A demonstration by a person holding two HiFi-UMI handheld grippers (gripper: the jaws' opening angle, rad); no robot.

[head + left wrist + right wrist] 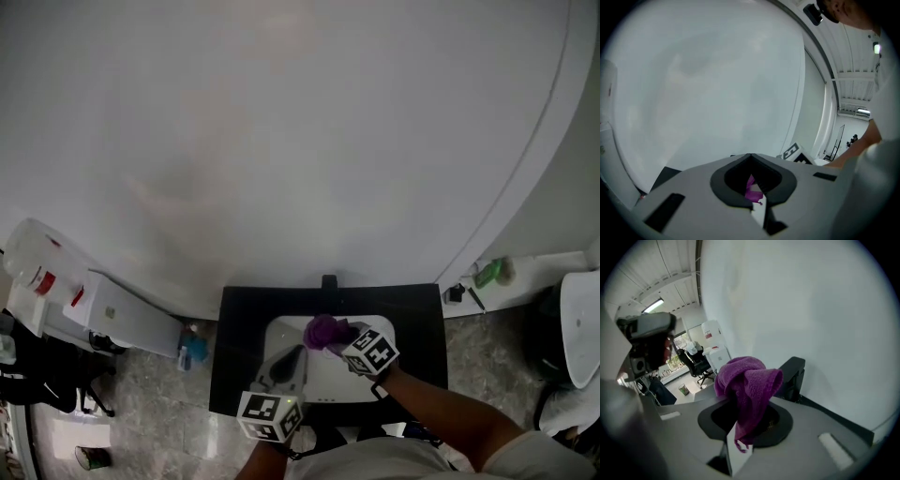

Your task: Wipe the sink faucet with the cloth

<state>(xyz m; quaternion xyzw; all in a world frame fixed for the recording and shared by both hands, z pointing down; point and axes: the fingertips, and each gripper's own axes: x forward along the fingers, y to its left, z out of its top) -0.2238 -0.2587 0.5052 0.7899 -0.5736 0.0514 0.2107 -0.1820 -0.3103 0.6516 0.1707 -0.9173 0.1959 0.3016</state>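
Note:
In the head view a white sink basin (330, 386) sits in a black counter (422, 323), with a black faucet (328, 281) at its back edge against the white wall. My right gripper (339, 337) is over the basin, shut on a bunched purple cloth (324, 332). In the right gripper view the cloth (747, 380) drapes over the jaws and the faucet (792, 376) stands just behind it, apart from it. My left gripper (289, 364) hovers over the basin's left side, shut with nothing in it. A sliver of cloth (752, 190) shows through the left gripper's jaws.
A white cabinet (122, 314) stands left of the counter, with a blue bottle (194, 349) on the floor beside it. A black office chair (42, 375) is at far left. A green item (489, 272) lies on the ledge to the right.

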